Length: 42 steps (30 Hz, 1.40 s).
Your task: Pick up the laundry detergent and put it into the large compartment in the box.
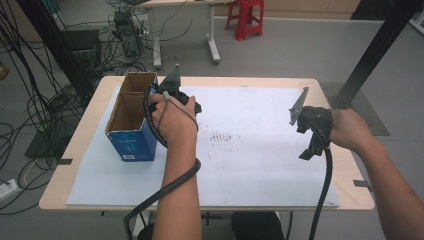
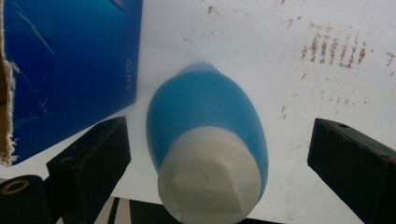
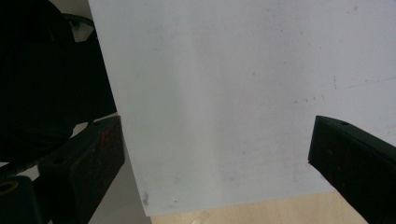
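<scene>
**Left gripper view: blue bottle between spread jaws**

Left gripper view looks down on a blue bottle (image 2: 205, 112) with a white cap (image 2: 210, 182) — it stands on the white sheet (image 2: 280, 28) between the two black jaws, which are wide apart and touch neither side of it. A blue box (image 2: 70, 70) stands just beside the bottle.

In the high view the left gripper (image 1: 172, 97) sits next to the open box (image 1: 131, 117). The right gripper (image 1: 307, 125) is well apart, near the sheet's right edge — its jaws also spread, holding nothing.

bottle (image 2: 208, 123) on sheet (image 2: 280, 56) | box (image 2: 70, 70) just beside it
</scene>
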{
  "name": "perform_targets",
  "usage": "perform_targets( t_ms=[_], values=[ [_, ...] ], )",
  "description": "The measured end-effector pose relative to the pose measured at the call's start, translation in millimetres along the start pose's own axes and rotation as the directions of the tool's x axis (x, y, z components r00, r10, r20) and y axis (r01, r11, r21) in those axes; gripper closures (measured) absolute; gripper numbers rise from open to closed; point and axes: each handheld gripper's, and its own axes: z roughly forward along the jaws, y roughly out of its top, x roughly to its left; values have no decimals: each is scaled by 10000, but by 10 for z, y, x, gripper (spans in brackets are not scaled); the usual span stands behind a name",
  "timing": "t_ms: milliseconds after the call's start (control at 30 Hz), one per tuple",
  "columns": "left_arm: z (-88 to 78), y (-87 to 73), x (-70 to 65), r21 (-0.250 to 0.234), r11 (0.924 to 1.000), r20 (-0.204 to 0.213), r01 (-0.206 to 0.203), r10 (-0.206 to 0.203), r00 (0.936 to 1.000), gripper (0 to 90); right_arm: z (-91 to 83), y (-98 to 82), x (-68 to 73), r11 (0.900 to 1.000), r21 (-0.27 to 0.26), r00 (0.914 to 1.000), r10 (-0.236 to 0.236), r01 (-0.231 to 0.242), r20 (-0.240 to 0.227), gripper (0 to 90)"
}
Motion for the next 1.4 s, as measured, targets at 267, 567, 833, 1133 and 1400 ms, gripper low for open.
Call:
perform_targets(
  t_ms=[267,567,833,1133,1400],
  values=[
    [4,2,3,-4,10000,-20,17,-17,10000,66,2,-9,8,10000,-35,10000,63,-63,30,36],
    [8,3,-27,18,9999,-115,-133,133,9998,67,1,16,8,10000,18,10000,-11,11,32,36],
    [11,2,-7,38,9999,-78,-122,122,9999,67,10,32,5,10000,50,10000,-28,28,14,36],
    [2,-7,-12,-11,10000,-125,-82,82,9999,68,1,42,12,10000,47,10000,-35,34,37,36],
    [2,-10,-20,41,10000,-139,-85,86,9999,68,-6,37,16,10000,58,10000,-43,43,48,36]
  ],
)
